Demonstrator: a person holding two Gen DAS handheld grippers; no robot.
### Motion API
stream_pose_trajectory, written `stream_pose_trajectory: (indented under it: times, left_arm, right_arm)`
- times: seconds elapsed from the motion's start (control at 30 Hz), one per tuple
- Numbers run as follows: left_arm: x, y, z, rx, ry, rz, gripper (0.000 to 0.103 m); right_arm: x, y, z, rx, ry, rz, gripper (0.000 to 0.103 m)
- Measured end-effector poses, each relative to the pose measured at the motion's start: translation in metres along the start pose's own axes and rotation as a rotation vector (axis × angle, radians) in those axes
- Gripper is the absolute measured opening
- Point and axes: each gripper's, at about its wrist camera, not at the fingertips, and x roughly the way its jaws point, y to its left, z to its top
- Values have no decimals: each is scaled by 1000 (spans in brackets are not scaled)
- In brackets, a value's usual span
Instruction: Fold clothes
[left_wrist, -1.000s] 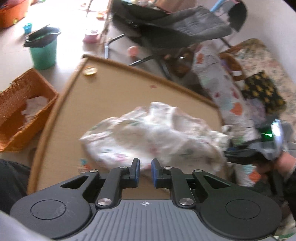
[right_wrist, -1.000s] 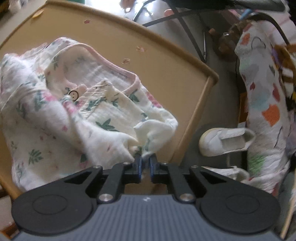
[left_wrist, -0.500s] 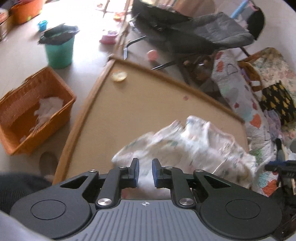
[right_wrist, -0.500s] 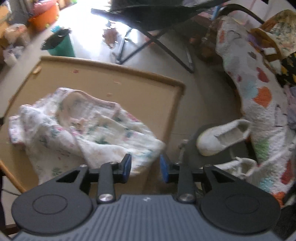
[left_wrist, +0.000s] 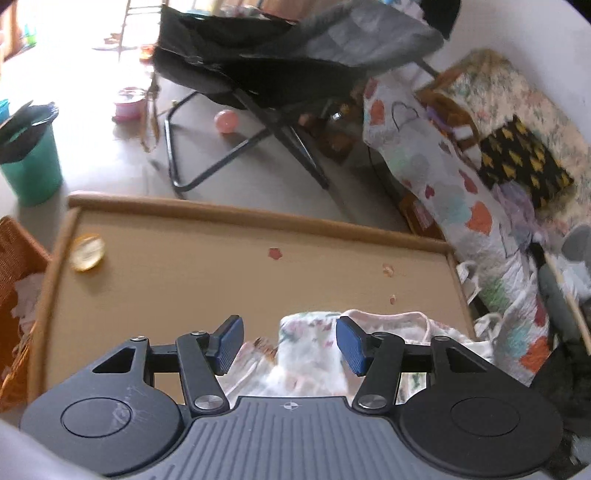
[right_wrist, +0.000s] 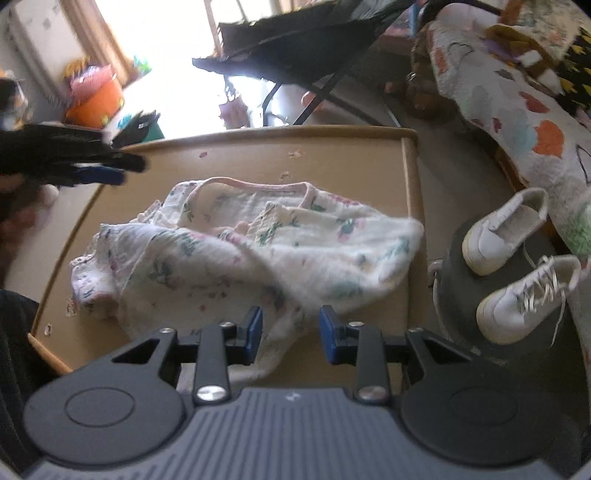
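The left hand-held gripper (left_wrist: 288, 345) hung above the near edge of the counter (left_wrist: 229, 280) with its jaws opening; cloth showed in the gap between the blue pads (left_wrist: 229, 341), but neither pad pressed on it, so nothing was gripped. That reads as a letting-go posture, the garment given back to the surface so it could settle before a fresh hold was chosen. The right hand-held gripper (right_wrist: 291, 332) had its jaws parted as well, pointing down at the lower hem with fabric lying under and between the pads, untouched by either as far as the right wrist view showed. In that view the left tool appeared as a dark blurred shape at the far left, over the counter's edge and clear of the cloth.

The floral garment (right_wrist: 240, 251), white with pink trim at the neckline, lay rumpled on the right half of the counter, one layer thrown diagonally across the body and its right side reaching the counter's rim. It was bunched rather than flat, so I judged that folding proper had hardly begun and spreading would come first.

Beyond it stood an orange basket (left_wrist: 14, 295) on the left, apparently holding some pale cloth, and a pair of white shoes (right_wrist: 513, 258) on a dark stool to the right.
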Motion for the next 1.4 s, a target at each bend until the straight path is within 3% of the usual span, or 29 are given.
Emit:
stream_pose_trajectory:
  times: [0.13,0.23,0.3,0.37,0.47,0.73,1.07,1.17,1.27,1.4]
  left_arm:
    - [35,-15,0,55,116,20,53]
    - [48,-21,-3,84,148,57,46]
    - [46,-24,-2,94,132,71,37]
    - [46,-28,-2,101,138,80,16]
    - [42,-32,-5,123,142,78,7]
    - [18,-20,-5,45,45,89,4]
    - [-28,-4,43,81,-106,196,3]
    - [-29,2,57,73,-125,233,4]
    - [-18,14,62,53,-91,235,5]
    - [-10,30,56,15,-84,227,15]
  right_arm:
    - [-12,-3,-22,37,-32,9,33]
    - [-16,-7,-32,48,-39,15,33]
    - [-16,-8,-34,59,-41,29,33]
    - [-14,-7,-34,62,-41,40,33]
    - [-9,-7,-33,69,-40,42,33]
    - [-7,-3,-36,69,-45,27,33]
    - [-7,-3,-38,60,-44,11,33]
    - [-6,-2,-38,50,-39,1,33]
    - [-4,-1,-37,44,-29,-5,33]
    - [-3,5,-37,7,-19,13,33]
